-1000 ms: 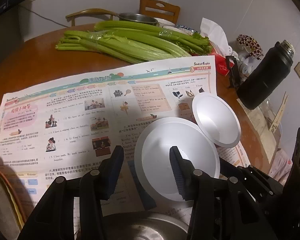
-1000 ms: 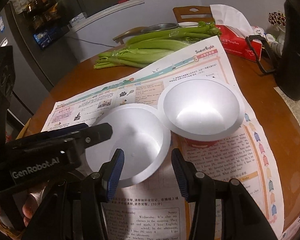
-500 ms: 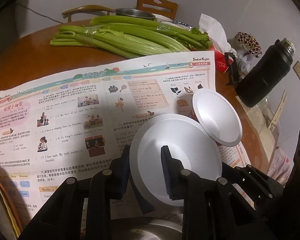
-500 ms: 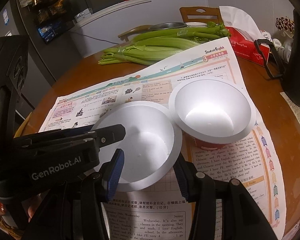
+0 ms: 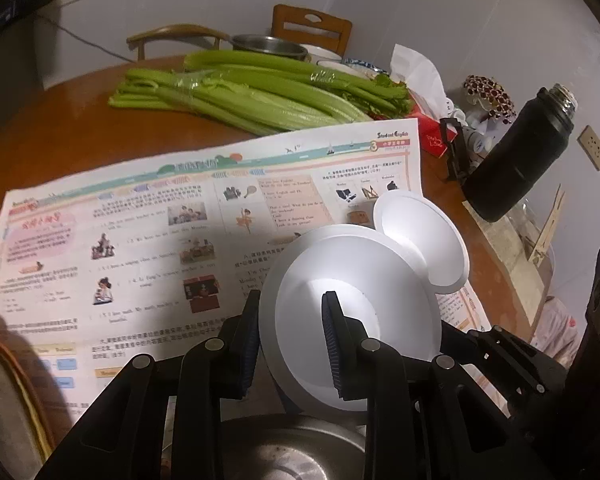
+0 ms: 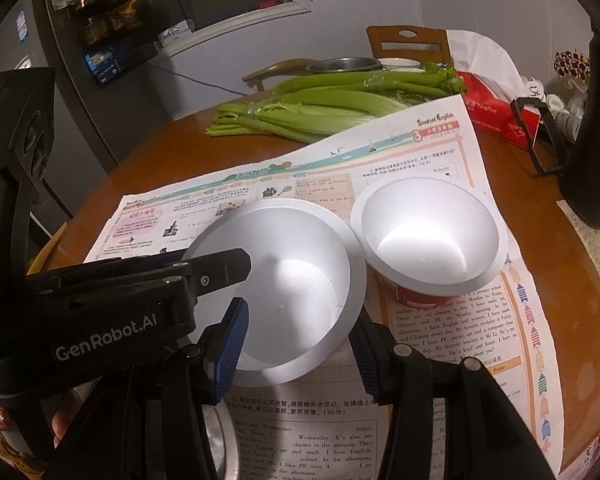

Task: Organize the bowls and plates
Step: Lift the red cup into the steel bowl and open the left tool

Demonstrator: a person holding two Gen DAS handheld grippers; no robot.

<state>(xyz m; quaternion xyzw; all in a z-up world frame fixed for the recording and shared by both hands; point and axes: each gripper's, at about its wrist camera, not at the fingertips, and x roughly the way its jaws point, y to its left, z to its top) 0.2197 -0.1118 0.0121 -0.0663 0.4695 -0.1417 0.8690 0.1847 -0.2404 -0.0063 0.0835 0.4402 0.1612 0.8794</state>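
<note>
My left gripper [image 5: 292, 344] is shut on the rim of a white foam bowl [image 5: 356, 308], one finger inside and one outside, and holds it tilted above the newspaper [image 5: 140, 232]. The same bowl [image 6: 288, 276] shows in the right wrist view, with the left gripper [image 6: 220, 268] clamped on its left rim. A second white bowl with a red outside [image 6: 428, 236] stands on the newspaper just right of it; it also shows in the left wrist view [image 5: 420, 236]. My right gripper [image 6: 300, 348] is open, its fingers either side of the held bowl's near edge.
A round wooden table [image 6: 560, 264] holds celery [image 5: 252, 92], a red tissue box [image 6: 496, 108], a black flask [image 5: 520, 156] and a metal bowl [image 5: 268, 44] at the back. A steel pot [image 5: 284, 452] sits below my left gripper. A chair [image 5: 312, 32] stands behind.
My left gripper closed on the near bowl's rim and lifted it, tilting it. My right gripper stayed open and moved slightly forward around the bowl's edge.
</note>
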